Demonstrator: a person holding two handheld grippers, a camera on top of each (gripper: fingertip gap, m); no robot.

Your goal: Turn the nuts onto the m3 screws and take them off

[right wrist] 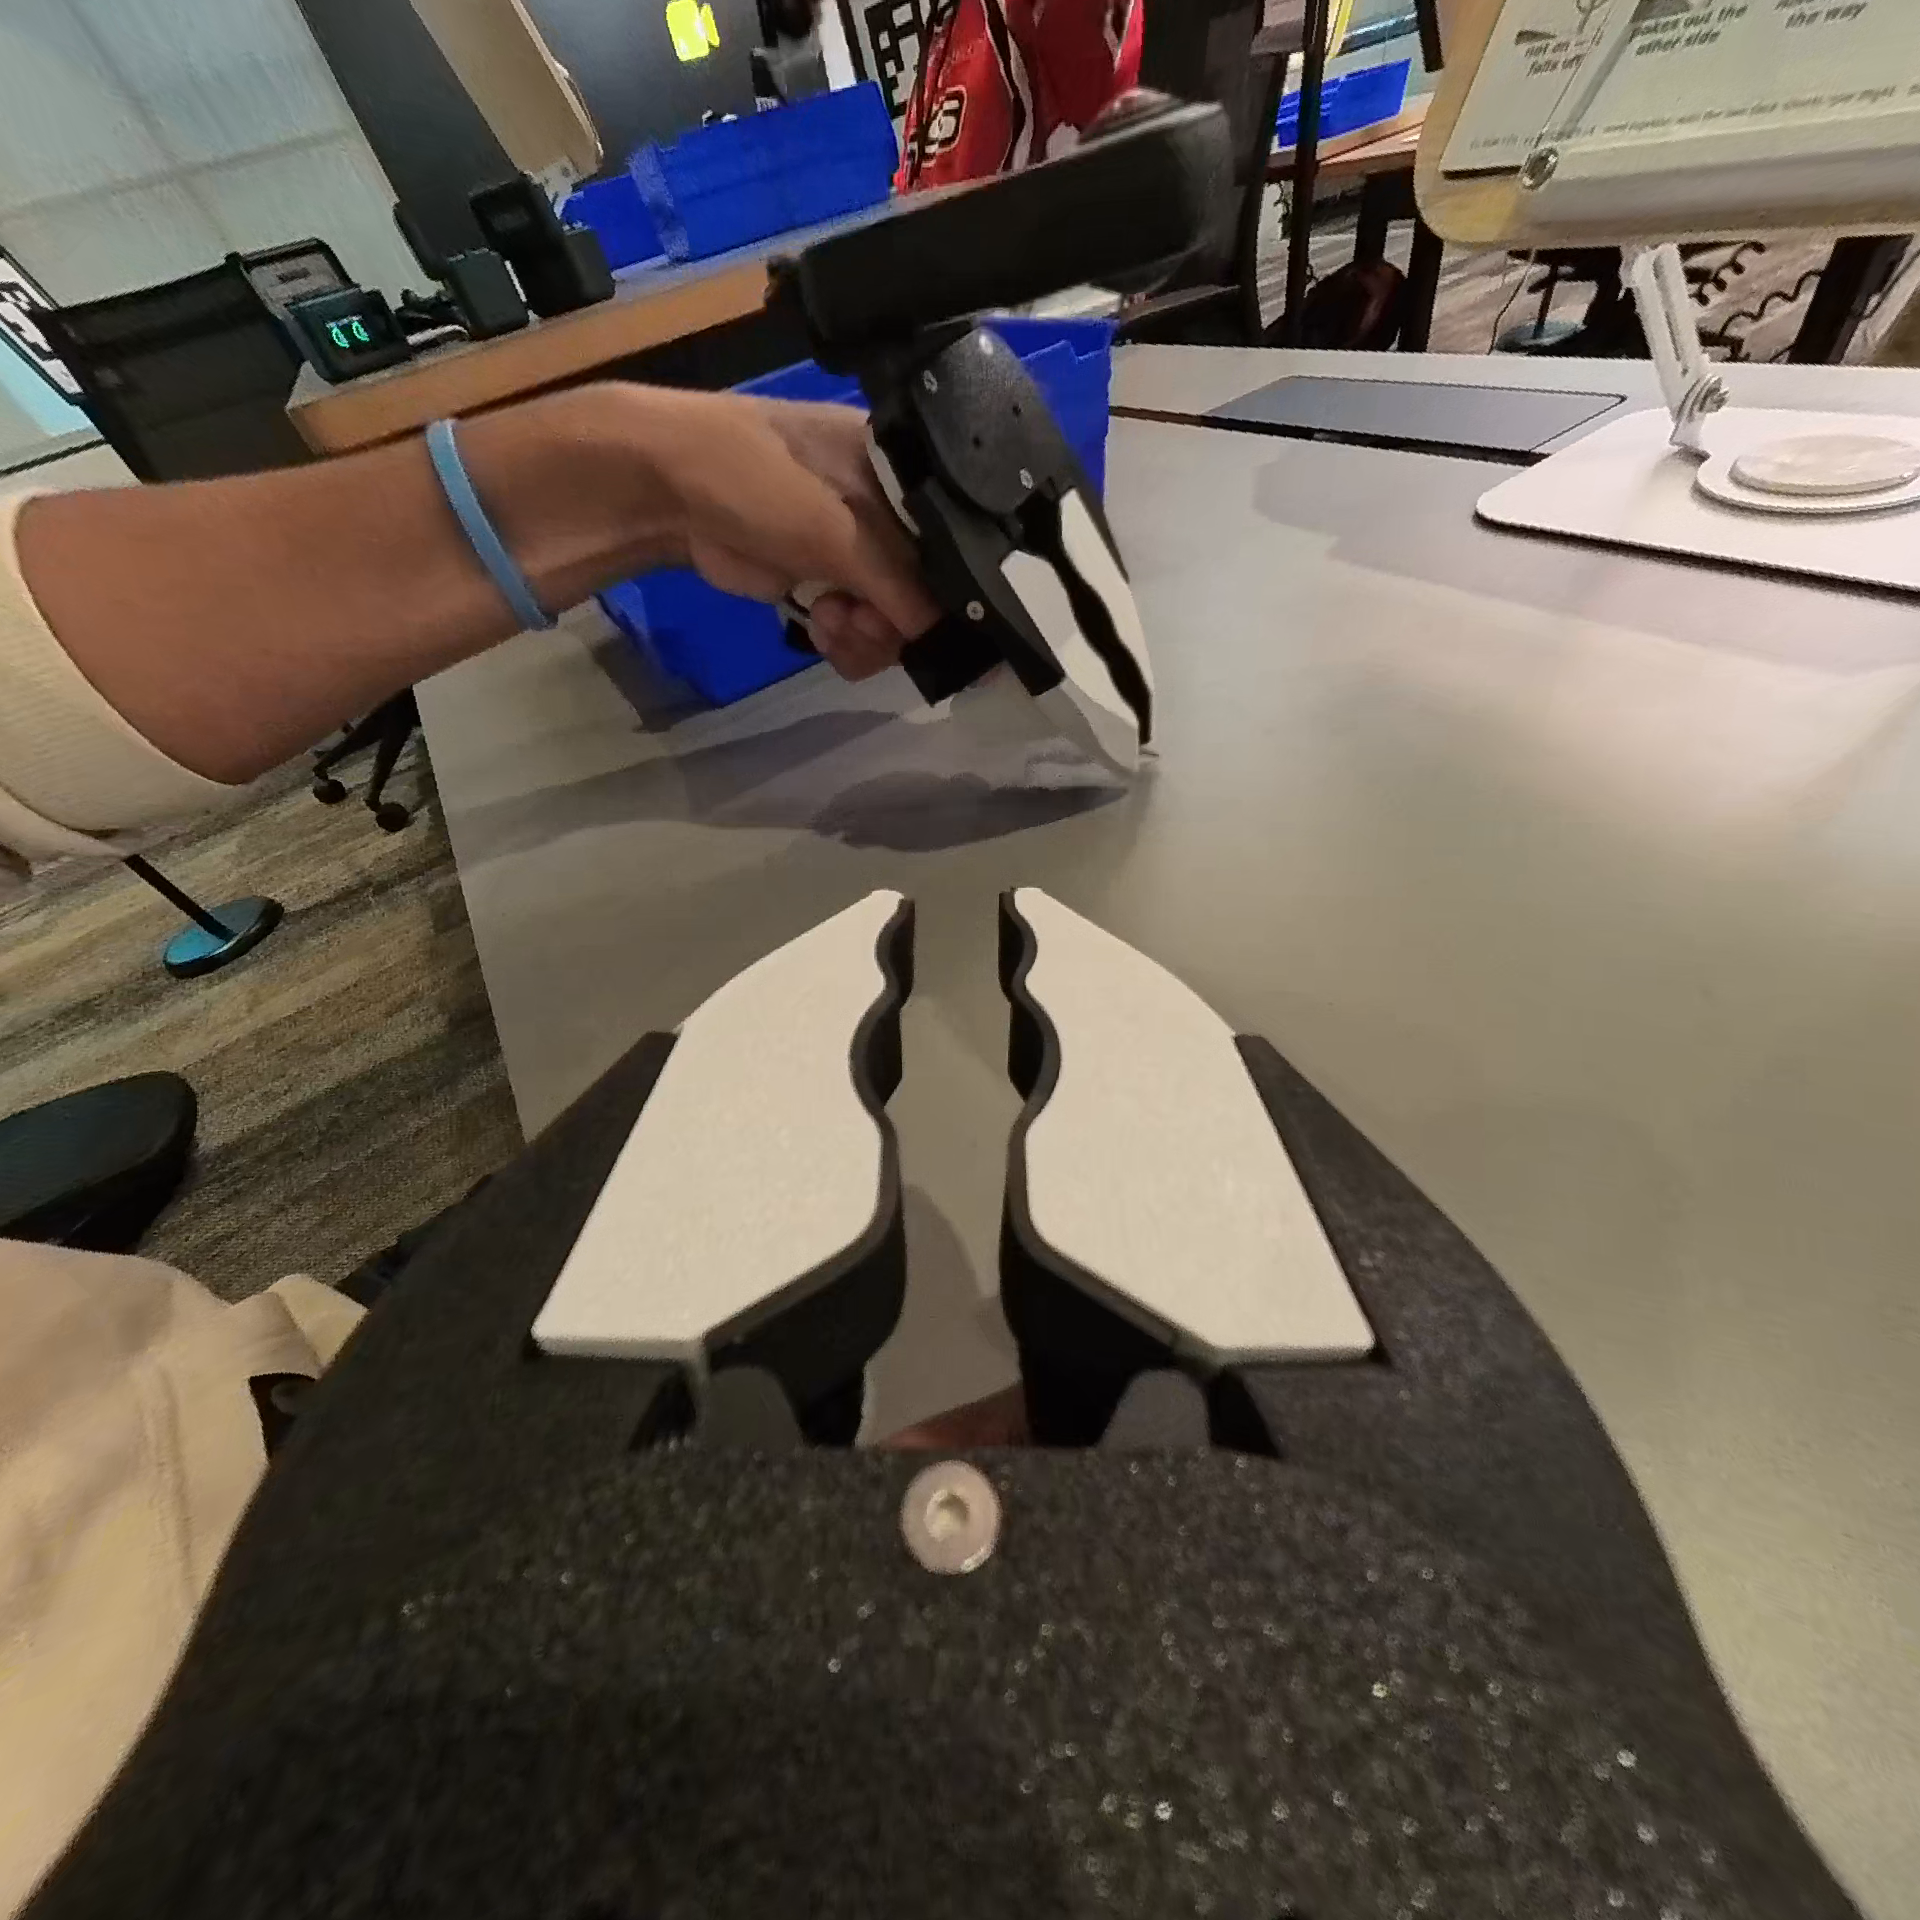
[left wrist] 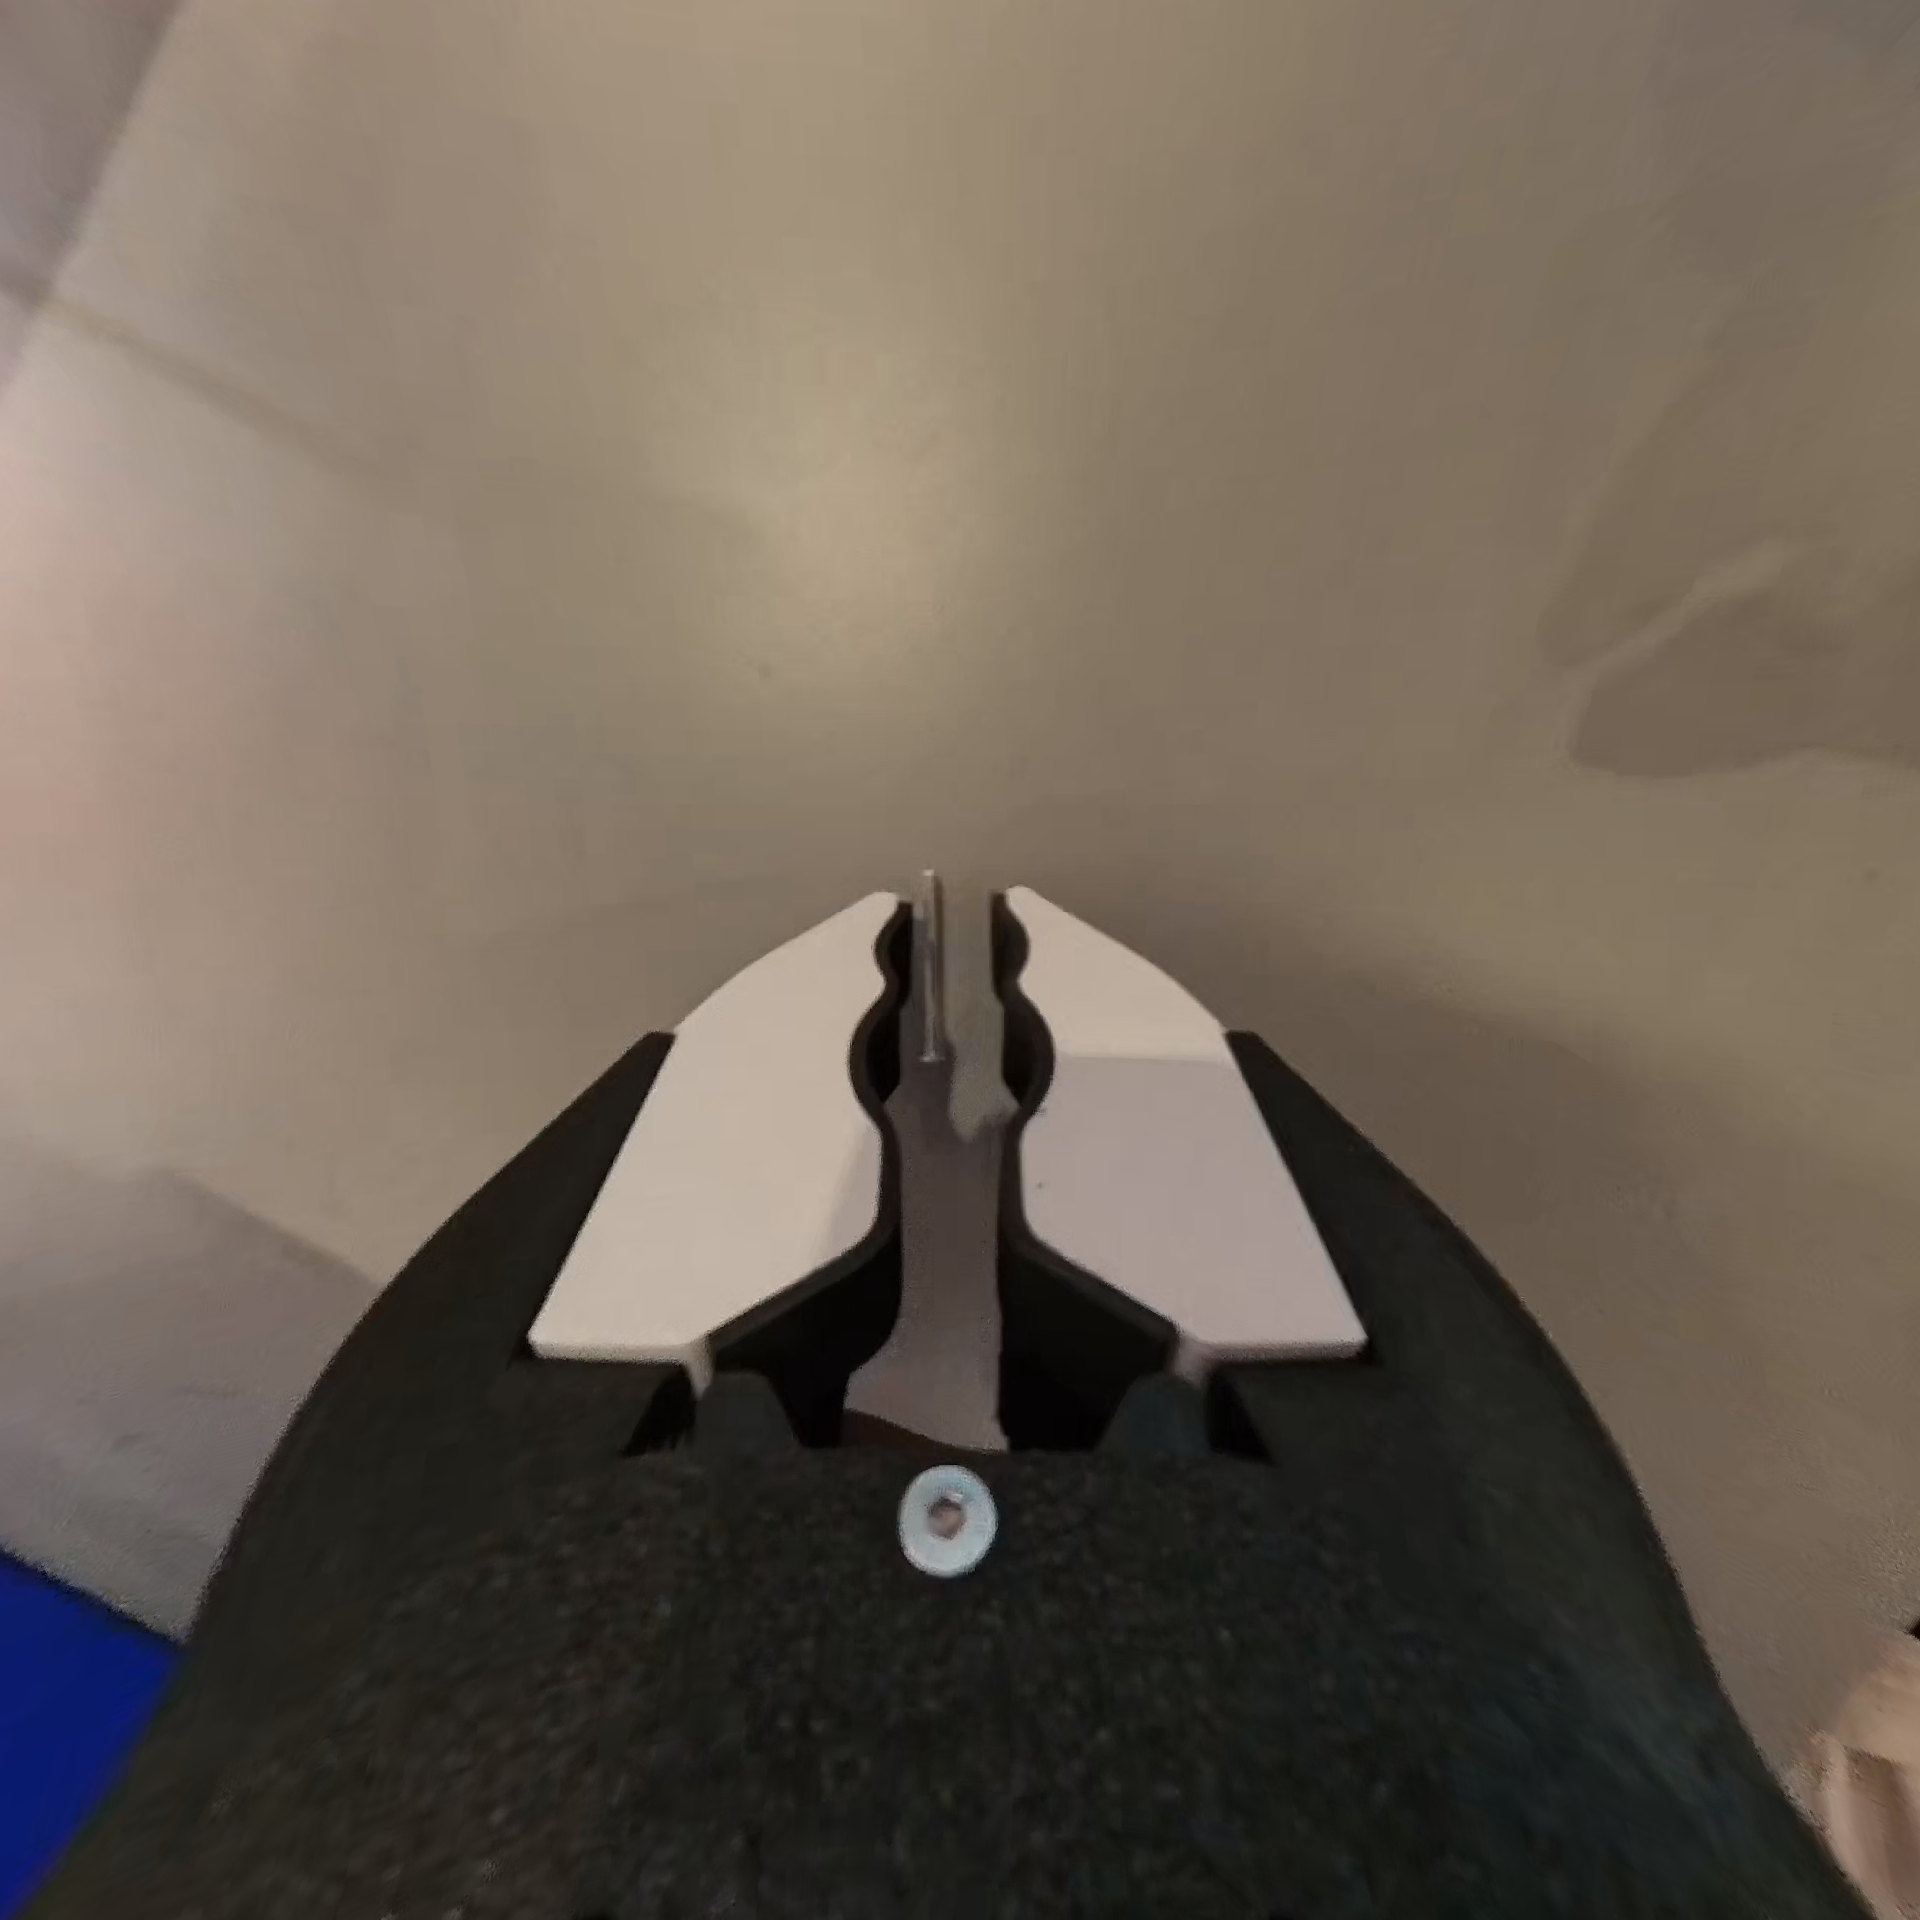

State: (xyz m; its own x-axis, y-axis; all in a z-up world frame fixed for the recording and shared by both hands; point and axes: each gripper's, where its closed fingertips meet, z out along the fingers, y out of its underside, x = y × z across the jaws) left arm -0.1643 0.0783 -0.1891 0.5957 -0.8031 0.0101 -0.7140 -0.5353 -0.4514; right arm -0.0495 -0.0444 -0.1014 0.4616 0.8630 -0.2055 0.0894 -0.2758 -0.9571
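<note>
Steel screw [left wrist: 930,971] lies between the left gripper [left wrist: 945,904] tips, pointing forward along the fingers.
Left jaws narrowly parted, not gripping; right gripper [right wrist: 956,904] spread, empty, well apart above the table [right wrist: 1455,831].

Looks like an office or lab workspace. Past the jaws there's a big grey table [right wrist: 1455,831] with a blue bin [right wrist: 727,634] off to the left, and behind that a wooden desk [right wrist: 540,353] with more blue bins [right wrist: 769,171] and black gadgets on it. Carpet floor [right wrist: 312,997] and office chair wheels [right wrist: 364,774] down on the left.
</note>
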